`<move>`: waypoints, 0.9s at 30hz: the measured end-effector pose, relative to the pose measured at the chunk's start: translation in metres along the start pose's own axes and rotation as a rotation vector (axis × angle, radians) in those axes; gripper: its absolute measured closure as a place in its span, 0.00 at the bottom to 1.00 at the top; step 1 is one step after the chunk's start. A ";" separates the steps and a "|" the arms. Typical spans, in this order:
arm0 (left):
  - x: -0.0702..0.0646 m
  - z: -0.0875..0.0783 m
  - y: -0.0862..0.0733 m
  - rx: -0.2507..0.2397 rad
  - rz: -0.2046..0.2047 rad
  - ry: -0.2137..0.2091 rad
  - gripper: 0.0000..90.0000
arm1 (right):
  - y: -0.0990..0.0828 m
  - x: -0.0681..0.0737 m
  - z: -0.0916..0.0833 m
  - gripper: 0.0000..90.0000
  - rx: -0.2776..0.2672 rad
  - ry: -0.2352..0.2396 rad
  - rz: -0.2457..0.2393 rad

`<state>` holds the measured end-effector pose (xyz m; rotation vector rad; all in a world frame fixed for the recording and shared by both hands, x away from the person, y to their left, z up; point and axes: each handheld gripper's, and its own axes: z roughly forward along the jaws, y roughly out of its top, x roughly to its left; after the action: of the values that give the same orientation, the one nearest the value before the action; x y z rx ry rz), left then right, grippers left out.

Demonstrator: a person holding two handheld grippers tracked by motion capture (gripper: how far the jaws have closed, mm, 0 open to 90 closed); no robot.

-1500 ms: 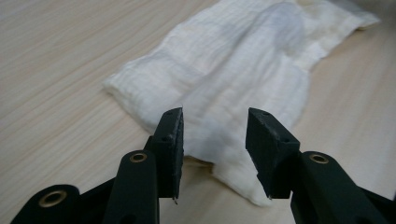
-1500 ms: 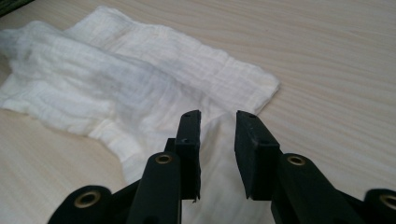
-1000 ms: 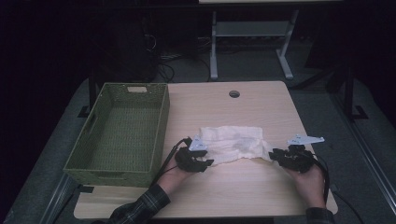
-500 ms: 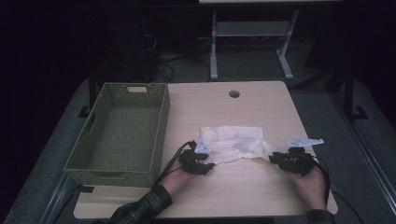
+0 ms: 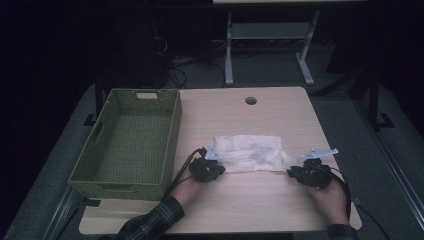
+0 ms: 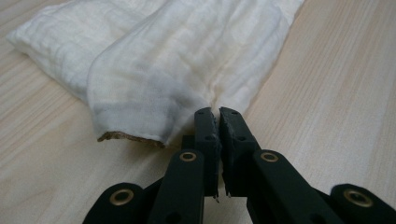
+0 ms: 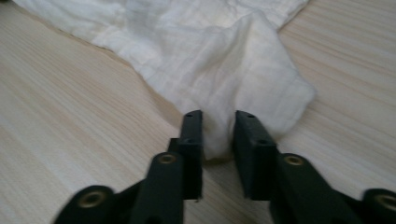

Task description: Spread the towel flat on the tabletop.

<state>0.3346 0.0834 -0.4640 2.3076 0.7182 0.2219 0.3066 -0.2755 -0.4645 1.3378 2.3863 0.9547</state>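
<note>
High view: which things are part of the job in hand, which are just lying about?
In the job:
white cloth
left gripper, pinched on the cloth's edge
right gripper, jaws just closing with a cloth corner between them

Lying about:
green basket
table

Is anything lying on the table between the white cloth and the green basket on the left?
Nothing visible. The bare strip of table between the cloth and the basket holds no object; the left gripper, at the cloth's near left corner, sits closest to that gap.
</note>
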 end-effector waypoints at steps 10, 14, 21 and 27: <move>0.002 -0.020 0.006 -0.061 -0.026 0.006 0.97 | 0.002 0.000 -0.014 0.93 -0.055 0.019 -0.006; 0.000 -0.031 0.006 -0.084 -0.035 -0.013 0.97 | 0.002 0.003 -0.021 0.93 -0.078 0.029 -0.026; -0.011 -0.049 0.000 -0.098 -0.035 -0.042 0.97 | -0.012 0.013 -0.035 0.93 -0.096 0.049 -0.034; -0.019 -0.055 -0.010 -0.080 -0.028 -0.063 0.97 | -0.024 0.021 -0.040 0.93 -0.098 0.084 -0.040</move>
<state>0.2949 0.1104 -0.4291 2.2173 0.6968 0.1614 0.2592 -0.2842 -0.4479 1.2342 2.3836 1.1219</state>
